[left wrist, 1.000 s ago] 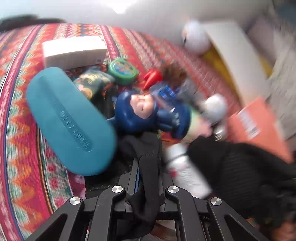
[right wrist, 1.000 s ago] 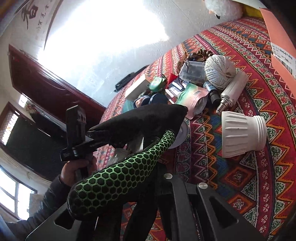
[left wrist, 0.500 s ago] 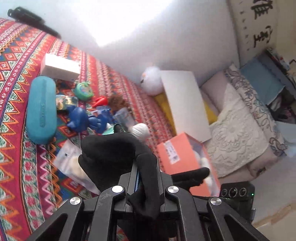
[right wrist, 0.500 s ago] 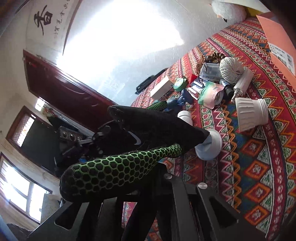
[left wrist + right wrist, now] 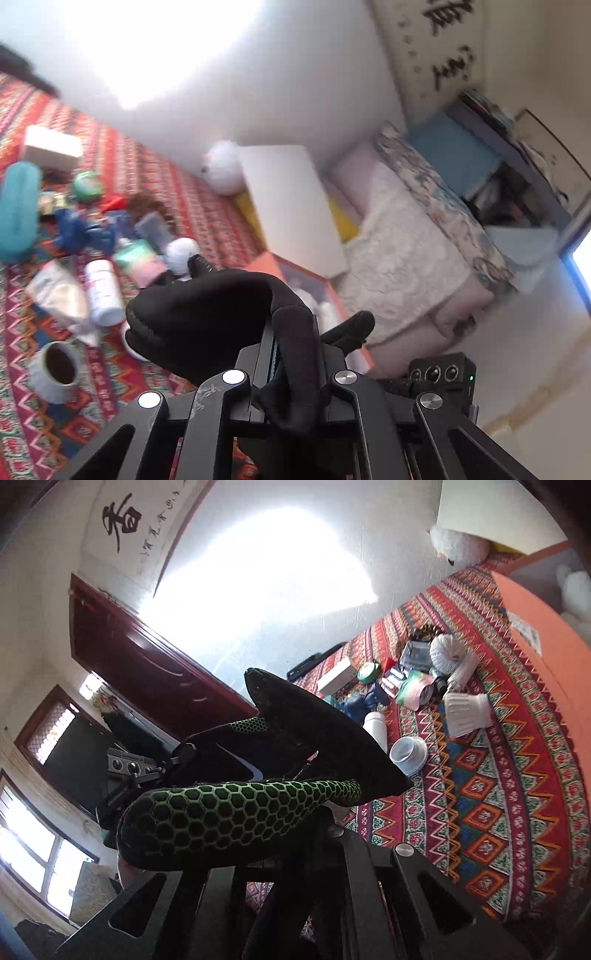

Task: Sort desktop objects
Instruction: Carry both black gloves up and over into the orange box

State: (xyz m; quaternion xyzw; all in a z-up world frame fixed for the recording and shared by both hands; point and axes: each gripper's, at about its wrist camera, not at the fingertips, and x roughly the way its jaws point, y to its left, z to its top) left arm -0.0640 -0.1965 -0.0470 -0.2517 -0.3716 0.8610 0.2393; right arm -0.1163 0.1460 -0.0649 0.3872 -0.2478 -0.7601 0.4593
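Both hands are up off the bench [image 5: 491, 812], each holding a glove. The left hand-held gripper [image 5: 291, 354] is clenched on a plain black glove [image 5: 207, 317], whose cuff is pinched between the jaws while the fingers flop out to the left, above the patterned cloth. The right hand-held gripper [image 5: 295, 834] is hidden under its load, but it is grasping a black glove with green honeycomb grip [image 5: 229, 812], which juts out stiffly to the left of the view. Below on the bench lies the clutter: a white bottle [image 5: 103, 291] on its side, a teal case [image 5: 18, 210], a ball of white string [image 5: 445, 653], a white ribbed cup [image 5: 467, 714]. An orange box [image 5: 554, 657] stands open at the bench's right edge, something white inside it.
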